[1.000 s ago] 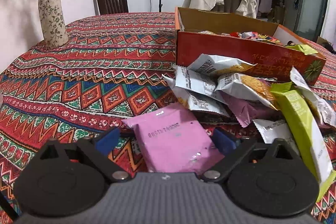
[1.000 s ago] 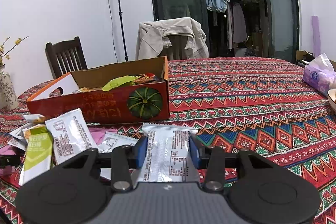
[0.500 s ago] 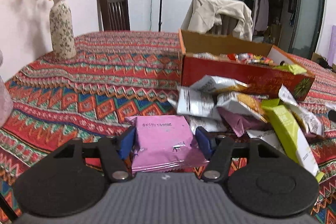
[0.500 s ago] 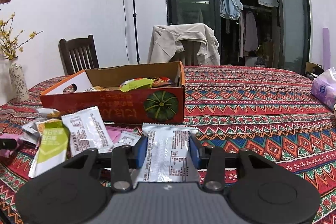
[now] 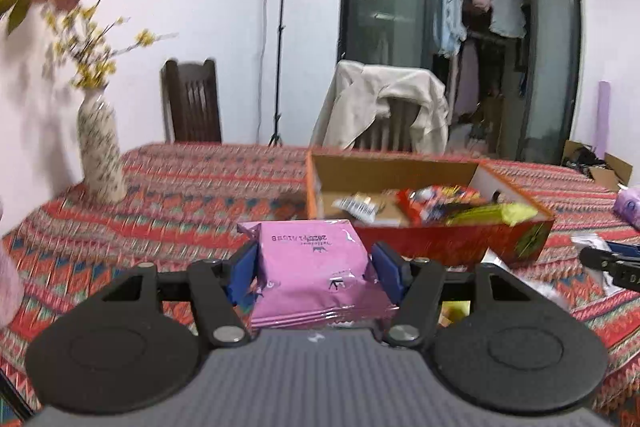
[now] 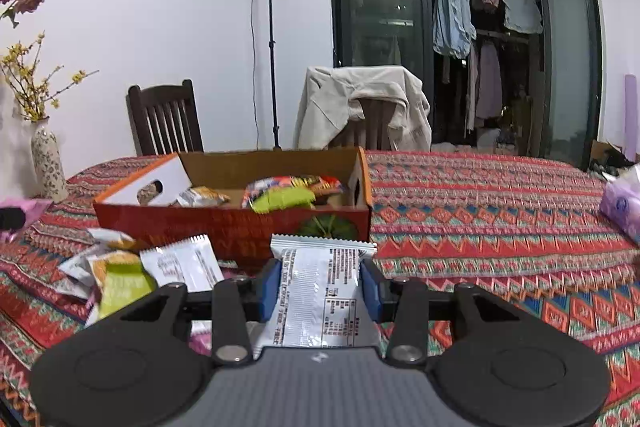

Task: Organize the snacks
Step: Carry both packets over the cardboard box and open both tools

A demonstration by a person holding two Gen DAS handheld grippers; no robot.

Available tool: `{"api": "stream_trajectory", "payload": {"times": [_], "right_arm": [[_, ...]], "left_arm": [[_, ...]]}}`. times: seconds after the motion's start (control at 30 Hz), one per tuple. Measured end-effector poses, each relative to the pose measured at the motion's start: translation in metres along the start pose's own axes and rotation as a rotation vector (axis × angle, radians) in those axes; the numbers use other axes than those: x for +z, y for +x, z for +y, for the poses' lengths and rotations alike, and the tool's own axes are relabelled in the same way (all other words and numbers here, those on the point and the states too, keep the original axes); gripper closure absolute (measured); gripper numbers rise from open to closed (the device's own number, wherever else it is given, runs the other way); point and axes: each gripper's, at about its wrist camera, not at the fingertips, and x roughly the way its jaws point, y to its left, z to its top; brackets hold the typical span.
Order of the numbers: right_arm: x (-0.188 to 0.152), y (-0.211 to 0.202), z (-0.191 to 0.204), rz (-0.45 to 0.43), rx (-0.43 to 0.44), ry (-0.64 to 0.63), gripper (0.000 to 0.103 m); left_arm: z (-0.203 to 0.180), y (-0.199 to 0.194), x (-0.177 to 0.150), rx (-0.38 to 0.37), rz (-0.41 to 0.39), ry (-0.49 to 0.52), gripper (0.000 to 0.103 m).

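Observation:
My left gripper (image 5: 316, 267) is shut on a pink snack packet (image 5: 316, 269) and holds it in the air in front of the red cardboard box (image 5: 440, 247). My right gripper (image 6: 320, 285) is shut on a silver snack packet (image 6: 320, 291), held above the table near the box (image 6: 240, 227). The box holds several snacks, among them a green packet (image 6: 280, 199). Loose packets (image 6: 120, 271) lie on the table left of the right gripper. The right gripper's tip shows in the left wrist view (image 5: 612, 263).
A patterned cloth covers the table (image 6: 480, 227). A flowered vase (image 5: 100, 155) stands at the far left. A purple tissue pack (image 6: 622, 207) lies at the right. Two chairs, one with a jacket (image 6: 360, 107), stand behind the table.
My left gripper closed on the pink packet and lifted it off the table toward the box. My right gripper rose a little with the silver packet.

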Motion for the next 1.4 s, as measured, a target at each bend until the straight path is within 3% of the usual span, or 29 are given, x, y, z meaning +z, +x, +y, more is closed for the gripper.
{"api": "stream_trajectory", "payload": {"times": [0.27, 0.6, 0.87, 1.1, 1.17, 1.23, 1.27, 1.3, 1.33, 1.37, 1.4], "right_arm": [[0.04, 0.021, 0.012, -0.053, 0.017, -0.01, 0.061], [0.084, 0.08, 0.023, -0.071, 0.015, 0.028, 0.061], [0.091, 0.132, 0.016, -0.072, -0.008, 0.088, 0.061], [0.075, 0.154, 0.01, -0.017, 0.019, 0.107, 0.061], [0.072, 0.157, 0.011, -0.005, 0.017, 0.094, 0.061], [0.07, 0.158, 0.01, 0.009, 0.019, 0.096, 0.059], [0.068, 0.157, 0.009, 0.014, 0.022, 0.097, 0.054], [0.068, 0.157, 0.008, 0.018, 0.026, 0.102, 0.037], [0.066, 0.155, 0.005, 0.017, 0.031, 0.113, 0.027], [0.065, 0.154, 0.003, 0.014, 0.035, 0.125, 0.01], [0.064, 0.153, 0.001, 0.015, 0.037, 0.133, 0.002]], "left_arm": [[-0.025, 0.03, 0.037, -0.073, -0.051, 0.012, 0.039], [-0.049, 0.096, 0.069, -0.07, -0.046, -0.035, 0.039], [-0.057, 0.15, 0.069, -0.016, -0.083, -0.047, 0.039], [-0.051, 0.177, 0.052, -0.025, -0.01, -0.049, 0.039], [-0.051, 0.178, 0.047, -0.04, -0.006, -0.047, 0.035], [-0.051, 0.176, 0.045, -0.039, -0.013, -0.047, 0.014], [-0.05, 0.173, 0.044, -0.033, -0.029, -0.051, 0.008], [-0.048, 0.169, 0.044, -0.024, -0.049, -0.062, 0.0], [-0.046, 0.165, 0.043, -0.017, -0.064, -0.071, 0.0], [-0.046, 0.163, 0.043, -0.021, -0.068, -0.073, 0.0], [-0.045, 0.163, 0.043, -0.026, -0.065, -0.073, 0.0]]}}
